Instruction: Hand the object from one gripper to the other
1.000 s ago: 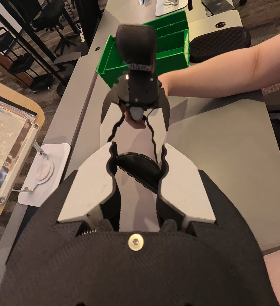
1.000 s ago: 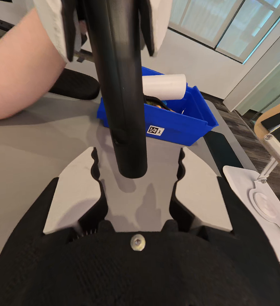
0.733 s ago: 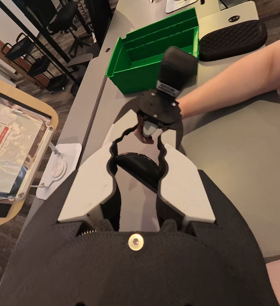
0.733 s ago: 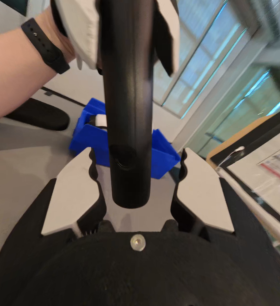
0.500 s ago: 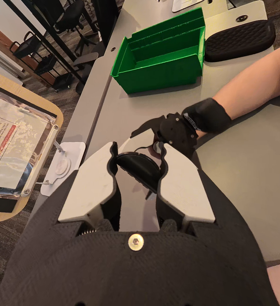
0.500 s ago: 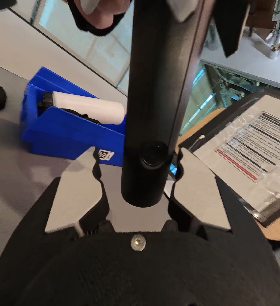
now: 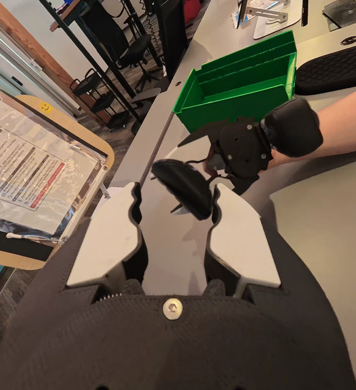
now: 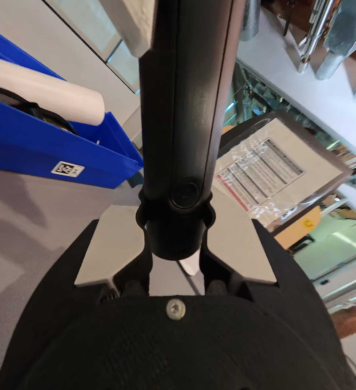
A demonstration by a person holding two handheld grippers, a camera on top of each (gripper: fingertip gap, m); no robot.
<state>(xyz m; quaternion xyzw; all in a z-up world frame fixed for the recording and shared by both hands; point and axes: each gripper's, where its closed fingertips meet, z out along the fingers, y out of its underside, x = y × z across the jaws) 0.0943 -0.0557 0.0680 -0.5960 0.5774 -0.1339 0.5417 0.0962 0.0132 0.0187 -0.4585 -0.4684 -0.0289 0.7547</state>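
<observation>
The object is a long black rod-shaped tool with a rounded end [image 7: 180, 182]. In the left wrist view it sits between my left gripper's [image 7: 176, 190] spread white fingers, close to the right one, and the jaws stand open around it. My right gripper [image 7: 240, 152], held by a gloved hand, reaches in from the right behind it. In the right wrist view my right gripper [image 8: 176, 202] is shut on the lower end of the black tool [image 8: 183, 105], which runs up out of frame. A white finger [image 8: 135, 25] of the left gripper shows at the top beside the tool.
A green bin [image 7: 242, 90] stands on the grey table [image 7: 310, 232] beyond the grippers, with a black padded rest [image 7: 337, 69] to its right. A blue bin [image 8: 46, 147] holds a white roll [image 8: 46, 95]. A laminated sheet on a wooden table [image 7: 25, 164] lies off the left edge.
My right gripper has closed on the tool's lower end. My left gripper has opened, and the tool's top end sits loose between its fingers. Both views have swung.
</observation>
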